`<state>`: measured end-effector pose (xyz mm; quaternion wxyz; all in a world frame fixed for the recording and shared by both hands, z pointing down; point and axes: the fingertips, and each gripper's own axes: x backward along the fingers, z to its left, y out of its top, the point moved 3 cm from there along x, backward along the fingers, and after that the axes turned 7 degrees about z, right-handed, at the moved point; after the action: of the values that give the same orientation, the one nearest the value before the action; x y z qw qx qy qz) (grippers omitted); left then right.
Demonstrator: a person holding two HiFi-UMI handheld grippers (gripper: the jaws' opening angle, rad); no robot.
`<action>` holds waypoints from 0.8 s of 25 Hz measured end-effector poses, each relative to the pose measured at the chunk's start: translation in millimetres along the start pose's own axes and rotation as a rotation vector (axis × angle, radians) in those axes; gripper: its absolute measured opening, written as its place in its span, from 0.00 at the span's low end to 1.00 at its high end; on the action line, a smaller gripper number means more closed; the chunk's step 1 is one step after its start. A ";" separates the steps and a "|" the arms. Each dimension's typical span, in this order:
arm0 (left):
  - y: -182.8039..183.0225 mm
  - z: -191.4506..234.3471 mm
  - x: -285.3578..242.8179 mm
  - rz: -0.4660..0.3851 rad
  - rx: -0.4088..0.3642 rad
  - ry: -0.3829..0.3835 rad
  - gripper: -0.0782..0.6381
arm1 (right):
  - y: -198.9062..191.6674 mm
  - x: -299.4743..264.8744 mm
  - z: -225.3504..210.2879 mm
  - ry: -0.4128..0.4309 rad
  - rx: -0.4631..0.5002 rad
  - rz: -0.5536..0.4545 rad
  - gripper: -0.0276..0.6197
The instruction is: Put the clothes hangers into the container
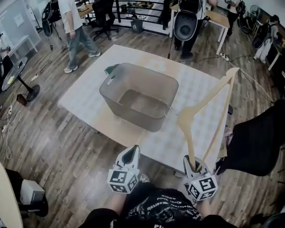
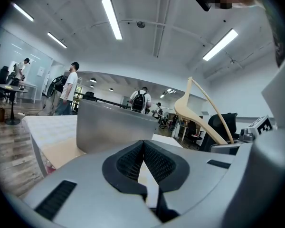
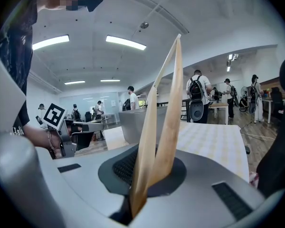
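The right gripper (image 1: 190, 161) has its jaws pinched on a wooden clothes hanger (image 1: 184, 122), holding it at the near corner where one shoulder arm meets the bottom bar. In the right gripper view the two pale wooden pieces (image 3: 168, 108) rise from between the dark pads of the right gripper (image 3: 154, 163) and fan apart upward. From the grip, the hanger reaches away over the near right part of the table (image 1: 109, 127). Its far end points toward the far right. Its metal hook (image 1: 170, 112) lies just beside the near right corner of the container (image 1: 128, 113); contact cannot be made out.

The container is a grey, translucent plastic tub with an open top. It stands near the middle of the table on a white checked cloth (image 1: 194, 84).

The left gripper (image 1: 132, 151) is at the near edge of the table, left of the right one, with its jaws pressed together at the tips and nothing between them (image 2: 143, 144). From its view the container's wall (image 2: 109, 127) is straight ahead and the hanger (image 2: 185, 106) is to the right.

A black office chair (image 1: 261, 137) stands to the right of the table.
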<state>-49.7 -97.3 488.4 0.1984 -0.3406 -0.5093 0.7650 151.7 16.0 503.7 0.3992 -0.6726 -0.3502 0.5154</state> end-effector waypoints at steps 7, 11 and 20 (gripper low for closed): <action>13.0 43.3 -17.5 0.009 0.009 -0.006 0.14 | 28.2 -37.7 0.9 -0.024 0.027 0.010 0.06; 17.0 59.0 -24.0 0.012 0.011 -0.008 0.14 | 45.5 -52.8 0.1 -0.016 0.076 0.025 0.06; 34.7 75.9 -29.7 -0.039 0.064 0.016 0.14 | 112.8 -85.9 -7.4 0.088 0.168 0.049 0.06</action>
<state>-82.6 -179.5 485.1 0.2281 -0.3305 -0.4895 0.7740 146.4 -110.3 439.0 0.4565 -0.6671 -0.2713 0.5225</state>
